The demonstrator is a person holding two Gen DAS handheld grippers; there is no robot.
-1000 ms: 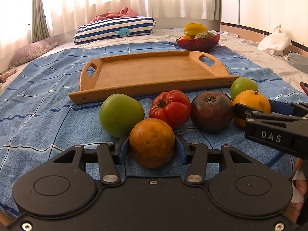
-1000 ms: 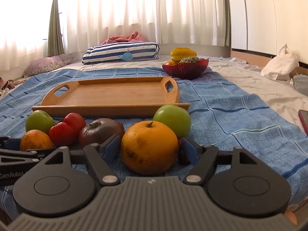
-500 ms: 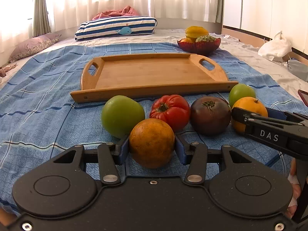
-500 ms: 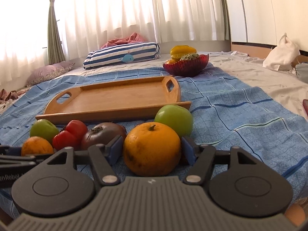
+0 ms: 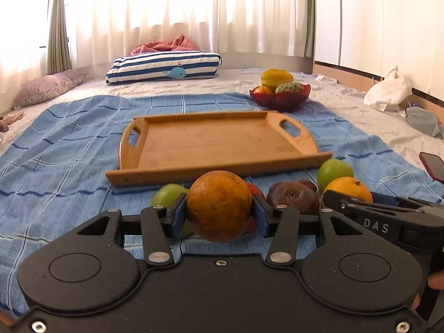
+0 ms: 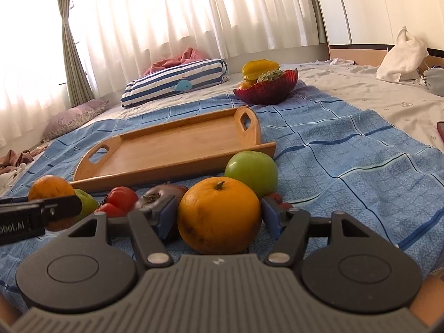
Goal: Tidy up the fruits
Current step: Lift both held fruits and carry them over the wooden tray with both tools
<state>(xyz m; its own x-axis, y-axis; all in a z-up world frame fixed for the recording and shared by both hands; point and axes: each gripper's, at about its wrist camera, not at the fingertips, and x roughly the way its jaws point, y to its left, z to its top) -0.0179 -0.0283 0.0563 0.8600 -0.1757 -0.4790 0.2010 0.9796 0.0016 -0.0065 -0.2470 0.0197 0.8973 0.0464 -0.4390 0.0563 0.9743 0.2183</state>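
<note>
Already both grips are on round fruit: left gripper (image 5: 219,212) clamps the brown orange (image 5: 218,206), right gripper (image 6: 219,216) pinches the bright orange (image 6: 219,215). Either could roll out onto the blanket's (image 5: 69,149) near edge, short of the tray (image 5: 213,145).

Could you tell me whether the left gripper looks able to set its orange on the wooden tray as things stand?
Probably yes: the left gripper holds its orange off the blanket, and the wooden tray ahead is bare.
</note>
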